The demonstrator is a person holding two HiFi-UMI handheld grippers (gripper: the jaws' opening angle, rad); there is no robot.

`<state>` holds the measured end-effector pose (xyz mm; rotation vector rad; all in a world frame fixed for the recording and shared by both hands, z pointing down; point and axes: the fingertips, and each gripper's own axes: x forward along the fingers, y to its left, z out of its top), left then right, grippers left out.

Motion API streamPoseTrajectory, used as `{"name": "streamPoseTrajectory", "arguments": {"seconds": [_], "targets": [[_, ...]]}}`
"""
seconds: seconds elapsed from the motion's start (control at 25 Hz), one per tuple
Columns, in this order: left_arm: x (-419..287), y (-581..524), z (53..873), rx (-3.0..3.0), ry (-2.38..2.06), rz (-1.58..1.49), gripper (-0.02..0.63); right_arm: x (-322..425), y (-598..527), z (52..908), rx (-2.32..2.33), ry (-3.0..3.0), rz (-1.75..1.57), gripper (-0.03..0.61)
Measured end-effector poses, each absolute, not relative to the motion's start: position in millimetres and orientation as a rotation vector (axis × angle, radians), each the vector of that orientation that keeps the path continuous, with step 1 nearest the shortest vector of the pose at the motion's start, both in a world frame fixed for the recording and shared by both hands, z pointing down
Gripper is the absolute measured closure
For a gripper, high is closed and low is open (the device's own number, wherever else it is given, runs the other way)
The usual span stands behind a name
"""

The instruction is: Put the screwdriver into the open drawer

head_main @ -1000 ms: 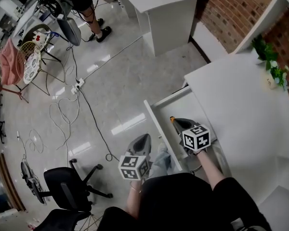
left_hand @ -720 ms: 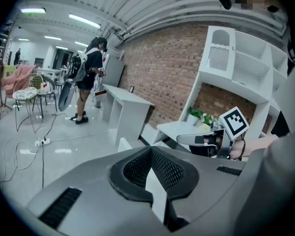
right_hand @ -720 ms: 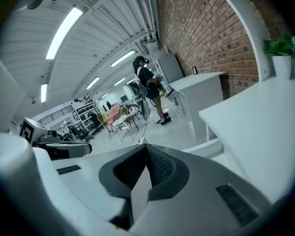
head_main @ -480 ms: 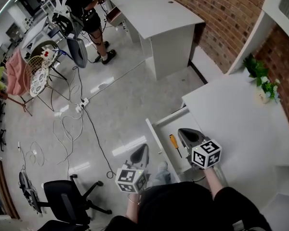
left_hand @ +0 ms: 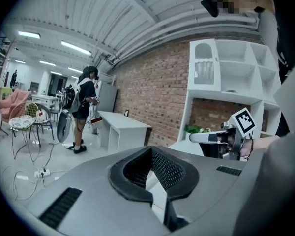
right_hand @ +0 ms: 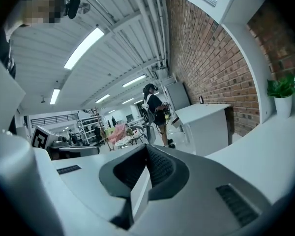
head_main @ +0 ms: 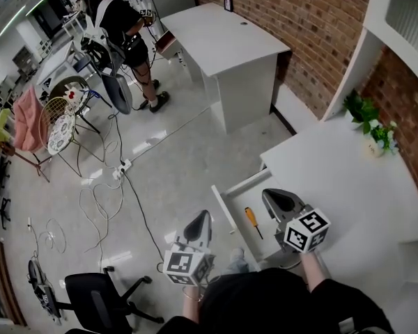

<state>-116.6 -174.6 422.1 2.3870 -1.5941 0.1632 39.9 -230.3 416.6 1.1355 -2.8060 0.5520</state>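
The screwdriver [head_main: 252,221] lies in the open drawer [head_main: 242,184], between the clenched, empty fingers of the left gripper [head_main: 204,216] and the right gripper [head_main: 272,196].

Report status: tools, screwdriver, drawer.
Left tool shut, empty. Right tool shut, empty. Screwdriver lying inside the open drawer. No obstruction seen.
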Motion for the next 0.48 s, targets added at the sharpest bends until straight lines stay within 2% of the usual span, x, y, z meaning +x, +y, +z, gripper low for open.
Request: {"name": "streamPoseTrajectory", "arguments": {"seconds": [0.48], "targets": [[-133.1, -178.8, 374.2, 2.463, -1.718, 0.097, 0.606, 63.2, -234.4, 366.5, 1.262, -2.899, 0.416, 0.563]]}}
